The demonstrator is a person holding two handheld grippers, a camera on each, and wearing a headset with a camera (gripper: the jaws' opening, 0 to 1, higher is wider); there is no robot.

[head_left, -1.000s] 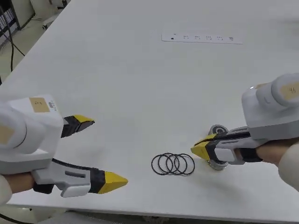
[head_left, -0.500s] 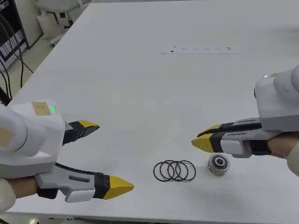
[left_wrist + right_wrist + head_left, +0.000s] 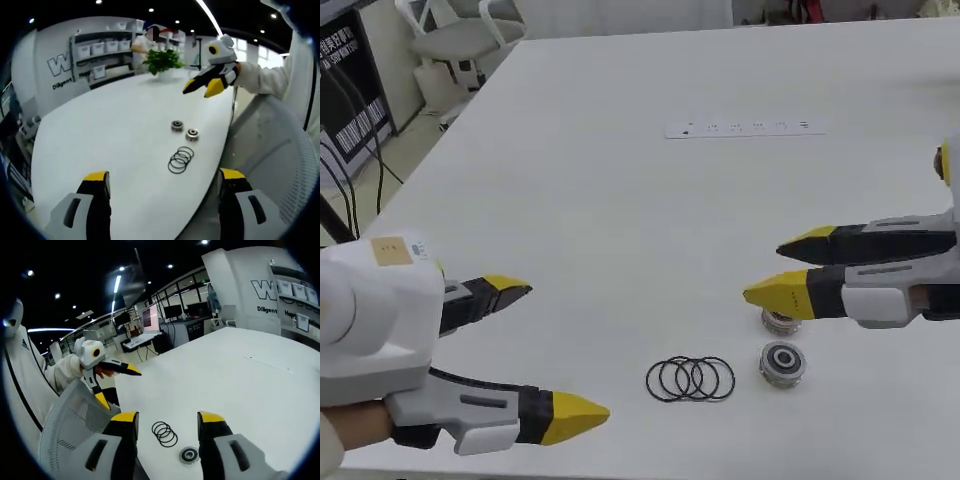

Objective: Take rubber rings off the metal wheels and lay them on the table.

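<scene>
Black rubber rings (image 3: 690,379), wall lettering (image 3: 266,309) "Diligent"

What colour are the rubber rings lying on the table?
Black. The rubber rings show best in the head view, dark against the white table.

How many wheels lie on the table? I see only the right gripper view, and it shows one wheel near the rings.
Observer: Two. In the head view one wheel lies beside the rings. A second wheel lies just beyond it, partly hidden under the right tool.
Operator: How many rings lie there? My view is too small to count.
Observer: Four, overlapping in a row on the table.
</scene>
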